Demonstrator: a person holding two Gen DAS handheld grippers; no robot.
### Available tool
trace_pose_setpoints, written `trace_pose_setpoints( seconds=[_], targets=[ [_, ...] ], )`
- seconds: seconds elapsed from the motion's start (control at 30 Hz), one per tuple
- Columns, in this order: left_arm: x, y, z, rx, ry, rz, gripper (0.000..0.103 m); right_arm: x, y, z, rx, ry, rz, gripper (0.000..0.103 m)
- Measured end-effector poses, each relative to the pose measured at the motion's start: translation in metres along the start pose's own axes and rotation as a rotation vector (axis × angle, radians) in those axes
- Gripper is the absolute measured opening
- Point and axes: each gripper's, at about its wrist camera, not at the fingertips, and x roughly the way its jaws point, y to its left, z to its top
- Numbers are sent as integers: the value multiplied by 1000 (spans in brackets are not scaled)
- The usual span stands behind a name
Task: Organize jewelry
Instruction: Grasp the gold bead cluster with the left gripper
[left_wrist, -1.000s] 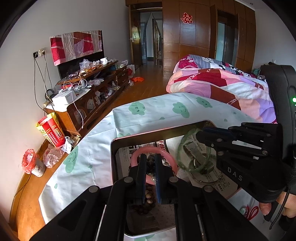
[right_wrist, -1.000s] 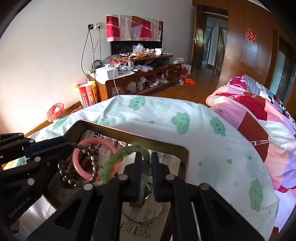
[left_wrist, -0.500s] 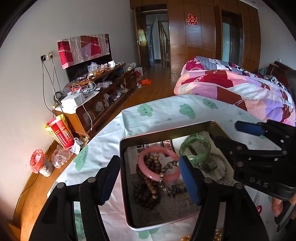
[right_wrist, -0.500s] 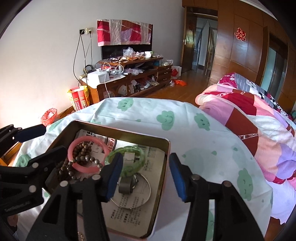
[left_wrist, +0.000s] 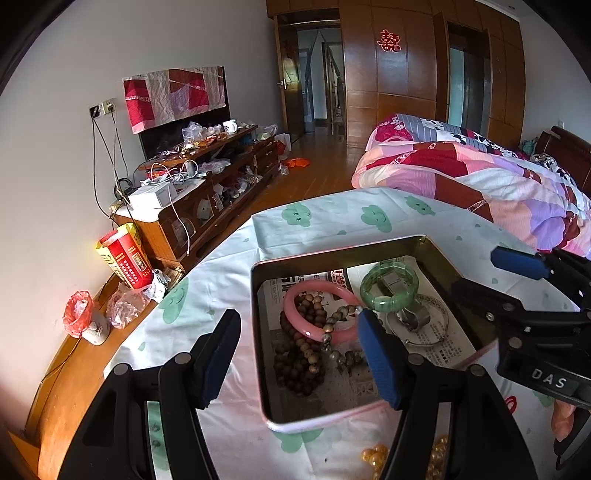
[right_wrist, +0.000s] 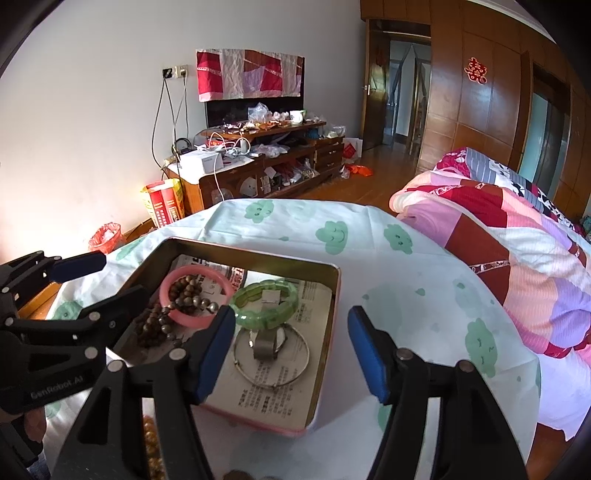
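A metal tin lined with newspaper sits on the cloud-print cloth. Inside lie a pink bangle, a green bangle, dark wooden beads, a watch and a thin silver hoop. My left gripper is open and empty above the tin's near left. My right gripper is open and empty above the tin's near right. Each gripper shows in the other's view.
Golden beads lie on the cloth in front of the tin. A bed with a patchwork quilt is at the right. A cluttered wooden TV cabinet stands along the left wall.
Both grippers were shut down in the tin, the left at the beads and pink bangle, the right at the green bangle. Both have opened and pulled back and up; the jewelry stays in the tin.
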Motion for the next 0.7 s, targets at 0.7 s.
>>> trace_pose_setpoints(
  seconds=[0.7],
  targets=[
    [-30, -13, -82, -18, 105, -20, 66, -54, -12, -84, 35, 55, -50, 78]
  ],
)
